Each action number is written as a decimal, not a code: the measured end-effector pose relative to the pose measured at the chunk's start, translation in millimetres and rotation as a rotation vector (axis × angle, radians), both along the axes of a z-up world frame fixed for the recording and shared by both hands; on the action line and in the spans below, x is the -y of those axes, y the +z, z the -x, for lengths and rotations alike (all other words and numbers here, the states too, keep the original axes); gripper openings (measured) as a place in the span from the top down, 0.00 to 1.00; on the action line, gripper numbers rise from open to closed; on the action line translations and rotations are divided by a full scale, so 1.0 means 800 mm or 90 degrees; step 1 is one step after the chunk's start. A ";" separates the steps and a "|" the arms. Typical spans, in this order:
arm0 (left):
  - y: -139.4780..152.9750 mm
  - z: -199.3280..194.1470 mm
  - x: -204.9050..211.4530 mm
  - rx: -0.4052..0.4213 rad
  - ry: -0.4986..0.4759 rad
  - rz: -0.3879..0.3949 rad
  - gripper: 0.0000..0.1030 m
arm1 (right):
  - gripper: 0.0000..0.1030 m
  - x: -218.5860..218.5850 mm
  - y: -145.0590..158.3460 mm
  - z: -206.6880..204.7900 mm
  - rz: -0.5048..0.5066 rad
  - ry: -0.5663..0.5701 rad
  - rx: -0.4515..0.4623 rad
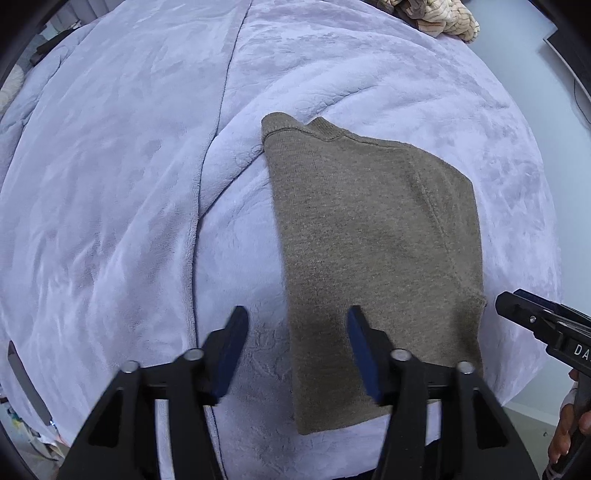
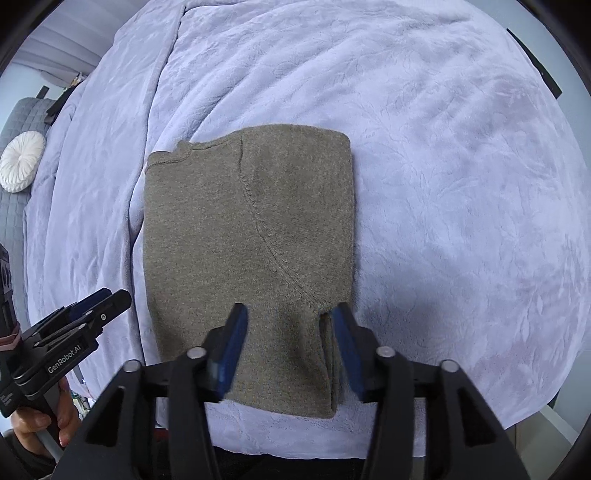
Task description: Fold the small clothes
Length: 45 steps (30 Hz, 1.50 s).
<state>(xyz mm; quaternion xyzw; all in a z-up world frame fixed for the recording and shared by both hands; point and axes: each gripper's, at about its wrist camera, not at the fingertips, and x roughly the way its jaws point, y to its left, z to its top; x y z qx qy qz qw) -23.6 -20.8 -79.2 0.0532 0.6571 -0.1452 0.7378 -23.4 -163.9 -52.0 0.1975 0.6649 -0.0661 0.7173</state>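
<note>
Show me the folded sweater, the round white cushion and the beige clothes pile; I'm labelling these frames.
folded sweater (image 2: 236,236): right wrist view, middle of its top layer.
round white cushion (image 2: 22,160): right wrist view, its centre.
beige clothes pile (image 1: 443,16): left wrist view, its striped fabric.

pretty clearly a bedroom at home. big bed (image 2: 443,184) covered with a fluffy lavender blanket (image 1: 110,184), a grey quilted headboard or bench (image 2: 14,155) off to the side with a round white cushion (image 2: 21,161) on it, plus a heap of beige clothes (image 1: 439,16) at the far edge of the bed
</note>
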 end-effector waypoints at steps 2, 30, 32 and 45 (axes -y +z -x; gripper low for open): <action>0.005 0.001 -0.001 0.015 0.004 -0.003 0.23 | 0.44 -0.003 0.004 -0.003 0.005 0.005 0.003; 0.017 0.000 0.004 0.034 0.010 -0.051 0.00 | 0.15 -0.018 0.021 -0.017 0.102 0.006 0.001; 0.017 0.000 0.003 0.030 0.014 -0.049 0.00 | 0.15 -0.017 0.021 -0.018 0.107 0.007 -0.004; 0.016 -0.002 0.002 0.031 0.013 -0.056 0.00 | 0.15 -0.016 0.020 -0.020 0.139 0.009 -0.021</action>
